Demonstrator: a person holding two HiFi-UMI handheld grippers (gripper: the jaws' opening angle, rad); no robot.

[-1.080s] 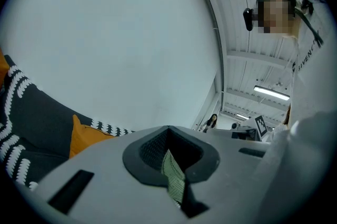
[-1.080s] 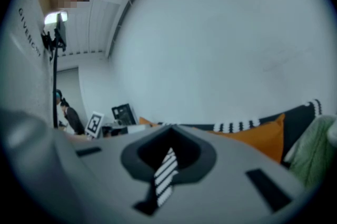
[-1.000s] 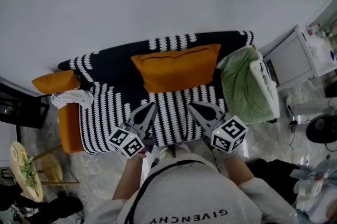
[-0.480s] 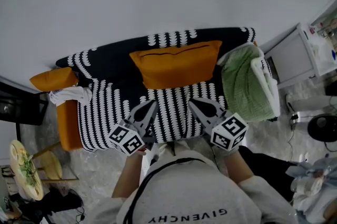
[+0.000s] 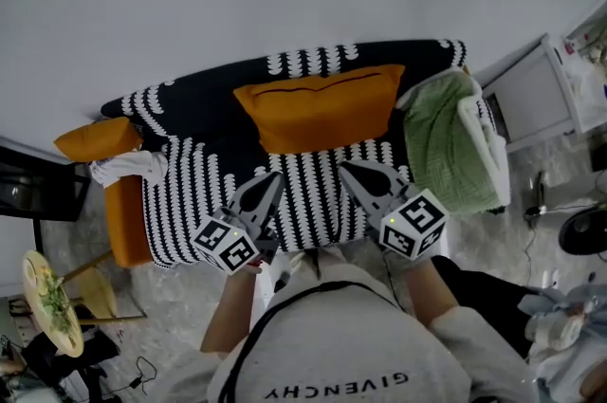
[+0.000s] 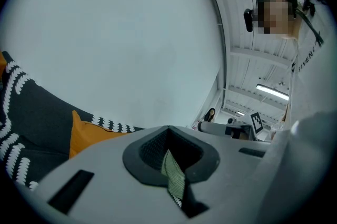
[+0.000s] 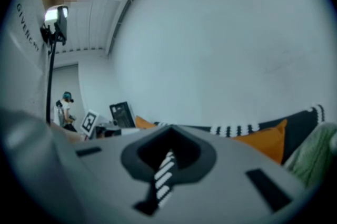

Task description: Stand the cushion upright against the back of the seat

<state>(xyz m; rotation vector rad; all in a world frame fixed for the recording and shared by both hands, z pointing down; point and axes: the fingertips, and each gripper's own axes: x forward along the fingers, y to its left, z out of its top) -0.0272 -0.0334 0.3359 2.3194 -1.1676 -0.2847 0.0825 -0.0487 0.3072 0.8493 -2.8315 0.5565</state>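
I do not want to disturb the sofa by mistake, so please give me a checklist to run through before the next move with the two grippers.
1. Orange cushion upright against the seat back: ok. It stands on its long edge and leans on the back.
2. Left gripper clear of the cushion: ok. Its jaws are shut, and it is over the front of the seat, apart from the cushion.
3. Right gripper clear of the cushion: ok. Its jaws are shut too, and it is also at the seat front.
4. Green blanket not pressing on the cushion's right end: cannot tell. The two lie close together.
5. Cushion settled firmly enough to stay upright: cannot tell.
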